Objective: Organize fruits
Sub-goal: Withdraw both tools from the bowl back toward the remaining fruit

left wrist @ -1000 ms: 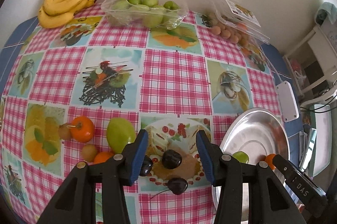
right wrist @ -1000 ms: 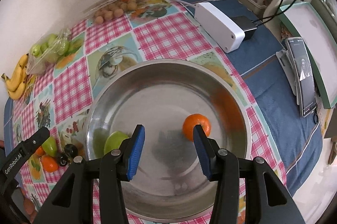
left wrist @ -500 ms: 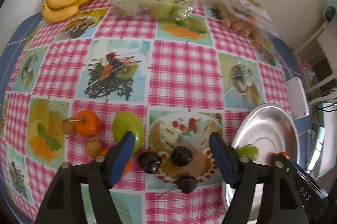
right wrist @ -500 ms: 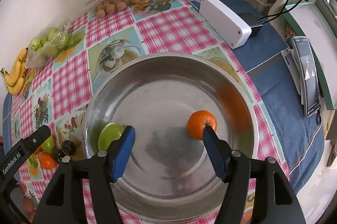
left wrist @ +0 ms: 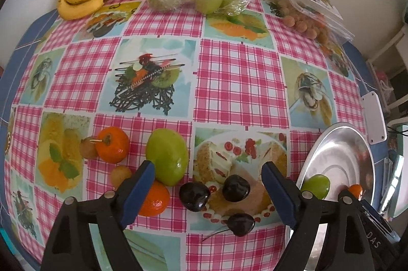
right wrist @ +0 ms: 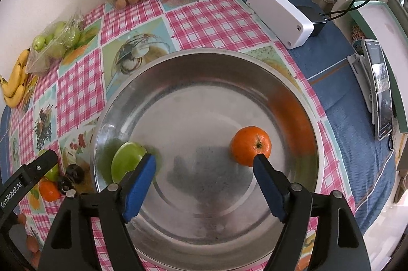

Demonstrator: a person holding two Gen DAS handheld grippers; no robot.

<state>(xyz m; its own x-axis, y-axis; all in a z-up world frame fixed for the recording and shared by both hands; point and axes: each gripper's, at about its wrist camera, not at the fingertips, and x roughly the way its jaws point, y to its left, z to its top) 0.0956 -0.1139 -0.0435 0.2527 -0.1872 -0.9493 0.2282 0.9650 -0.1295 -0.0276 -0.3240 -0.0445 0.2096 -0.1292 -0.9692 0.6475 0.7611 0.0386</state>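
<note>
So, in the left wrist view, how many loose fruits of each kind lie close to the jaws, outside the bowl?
Tangerines: 2
Dark cherries: 3
Large green fruit: 1
Small tan fruits: 2
Total: 8

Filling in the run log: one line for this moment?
left gripper: open above cherries | right gripper: open over bowl | bowl: orange, green fruit

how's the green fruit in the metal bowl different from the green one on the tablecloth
The green fruit in the bowl lies on bare steel, opposite an orange. The green fruit on the cloth lies on checked fabric among oranges and dark cherries. Both are smooth, glossy and yellow-green.
</note>
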